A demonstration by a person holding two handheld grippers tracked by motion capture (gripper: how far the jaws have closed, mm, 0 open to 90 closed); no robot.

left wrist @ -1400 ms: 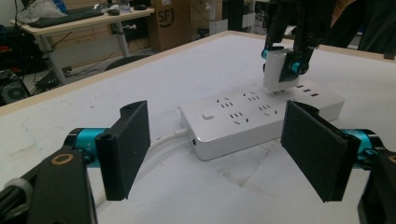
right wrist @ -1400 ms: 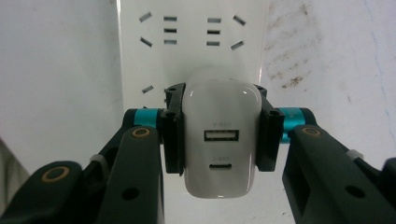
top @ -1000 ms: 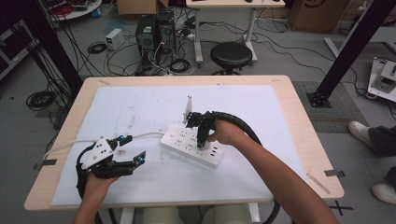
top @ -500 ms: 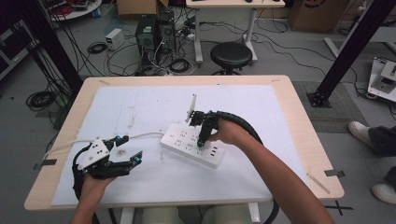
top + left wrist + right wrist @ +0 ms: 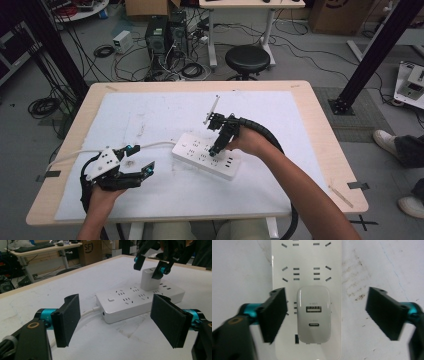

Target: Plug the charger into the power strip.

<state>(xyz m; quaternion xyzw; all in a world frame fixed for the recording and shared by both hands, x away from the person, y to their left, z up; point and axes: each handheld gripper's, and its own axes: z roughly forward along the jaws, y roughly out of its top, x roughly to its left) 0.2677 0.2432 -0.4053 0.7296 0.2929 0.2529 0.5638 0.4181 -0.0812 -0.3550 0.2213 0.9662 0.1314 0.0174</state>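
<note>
Charger seated, my right gripper (image 5: 325, 317) lets go above the strip.

Its black jaws have just been opening and now stand apart on either side of the small white rounded plastic wall charger (image 5: 313, 313), pads clear of it, nothing clamped. The charger stands upright in a socket of the long white plastic power strip (image 5: 205, 155) lying on the white table mat (image 5: 280, 120). I judge the clean finish is to lift straight up, not sideways, so neither pad drags the charger loose. My left gripper (image 5: 134, 164) rests near the strip's cable end, jaws apart and empty.
</note>
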